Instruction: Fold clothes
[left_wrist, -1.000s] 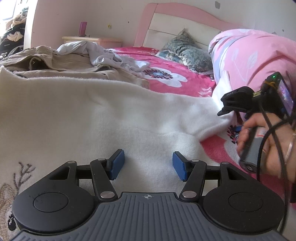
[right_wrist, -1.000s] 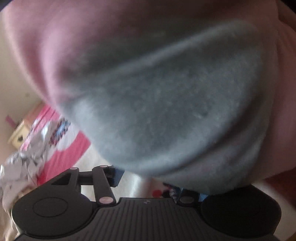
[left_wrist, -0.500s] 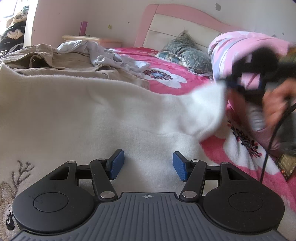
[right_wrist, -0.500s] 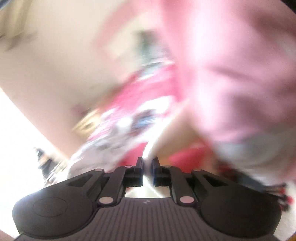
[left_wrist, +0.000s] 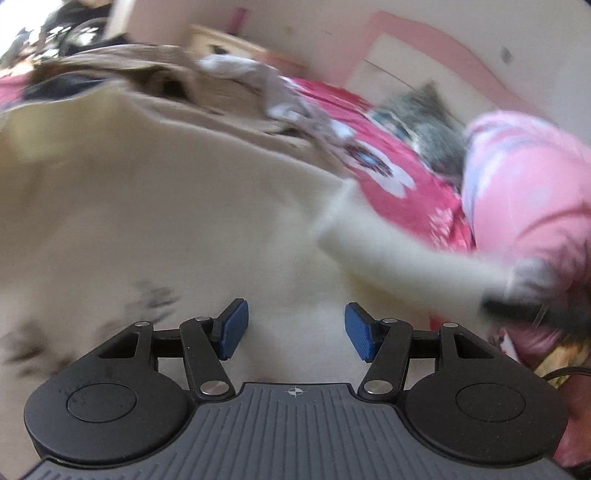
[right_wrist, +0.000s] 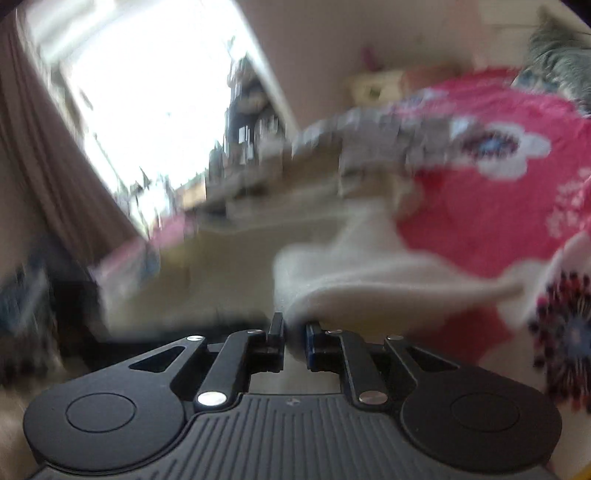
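Daylit room, bright. Window (right_wrist: 147, 103) blown out to pure white in right wrist view. Heavy motion blur over bed (right_wrist: 480, 206), clothes, bkgd in both views; only near gripper bodies stayed sharp. Fisheye bending + dark corners at edges. Shadows soft, faint.

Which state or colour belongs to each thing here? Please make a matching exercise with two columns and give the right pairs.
Things:
1. left gripper
2. right gripper
3. bedsheet
4. pillow

States or colours:
A. grey patterned
B. jaws apart, nothing between the pads
C. red with white flowers
D. nearly closed on the white sweater's sleeve

Pairs: 1-B, 2-D, 3-C, 4-A
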